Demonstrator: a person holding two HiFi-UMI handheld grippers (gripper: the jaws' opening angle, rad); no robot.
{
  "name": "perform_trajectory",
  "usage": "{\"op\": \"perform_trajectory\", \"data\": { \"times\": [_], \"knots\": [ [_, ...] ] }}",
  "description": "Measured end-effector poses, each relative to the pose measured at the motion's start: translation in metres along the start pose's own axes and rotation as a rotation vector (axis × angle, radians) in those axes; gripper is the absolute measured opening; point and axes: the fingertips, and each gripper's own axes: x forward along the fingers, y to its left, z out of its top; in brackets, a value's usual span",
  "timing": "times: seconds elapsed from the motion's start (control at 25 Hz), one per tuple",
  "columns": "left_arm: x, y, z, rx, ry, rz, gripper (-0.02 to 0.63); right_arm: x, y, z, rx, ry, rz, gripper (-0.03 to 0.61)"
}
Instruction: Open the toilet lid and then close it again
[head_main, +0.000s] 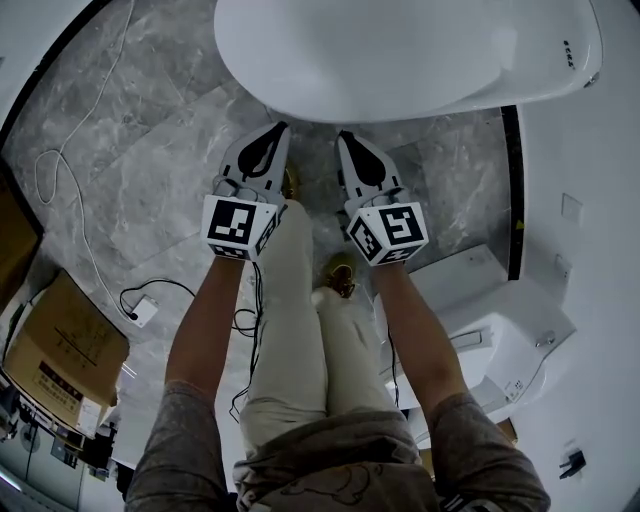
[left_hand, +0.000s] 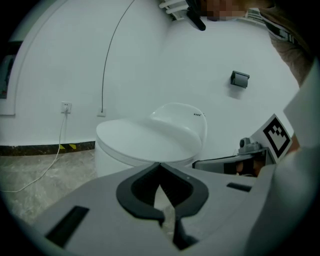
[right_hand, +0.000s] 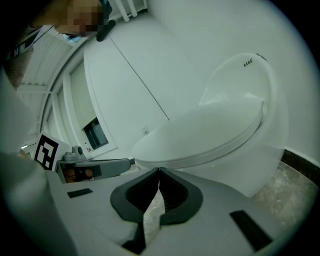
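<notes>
A white toilet stands in front of me with its lid (head_main: 400, 50) down flat on the bowl; the lid (left_hand: 145, 137) and the lid (right_hand: 200, 130) show the same in both gripper views. My left gripper (head_main: 283, 126) hovers just short of the bowl's front rim, jaws shut with tips touching and nothing between them. My right gripper (head_main: 342, 134) is beside it, a hand's width to the right, also shut and empty. Neither gripper touches the toilet. The left gripper (left_hand: 160, 164) and the right gripper (right_hand: 159, 170) each point at the bowl's front.
Grey marble floor (head_main: 150, 120) lies underfoot. A white cable (head_main: 70, 200) with a small adapter (head_main: 143, 312) trails at the left. Cardboard boxes (head_main: 60, 355) sit at the lower left. A second white fixture (head_main: 500, 320) stands at the right, by the white wall (head_main: 590, 250).
</notes>
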Motion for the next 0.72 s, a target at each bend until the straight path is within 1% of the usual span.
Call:
{"op": "perform_trajectory", "data": {
  "times": [0.12,0.24,0.4,0.56,0.72],
  "knots": [
    [0.011,0.005,-0.008,0.001,0.002,0.002,0.009,0.010,-0.004,-0.006,-0.009,0.008,0.012,0.026],
    [0.017,0.007,-0.006,-0.003,-0.004,-0.002,0.009,0.014,-0.005,-0.003,-0.013,0.003,0.018,0.026],
    [0.016,0.007,-0.002,-0.016,-0.005,-0.006,0.009,0.014,-0.002,0.004,-0.022,0.000,0.033,0.026],
    [0.016,0.007,-0.002,-0.025,0.020,-0.003,0.009,0.012,0.002,0.010,-0.022,0.002,0.032,0.026],
    [0.013,0.006,0.008,-0.045,0.017,0.000,0.009,0.011,0.007,0.027,-0.017,-0.015,0.031,0.026]
  ]
}}
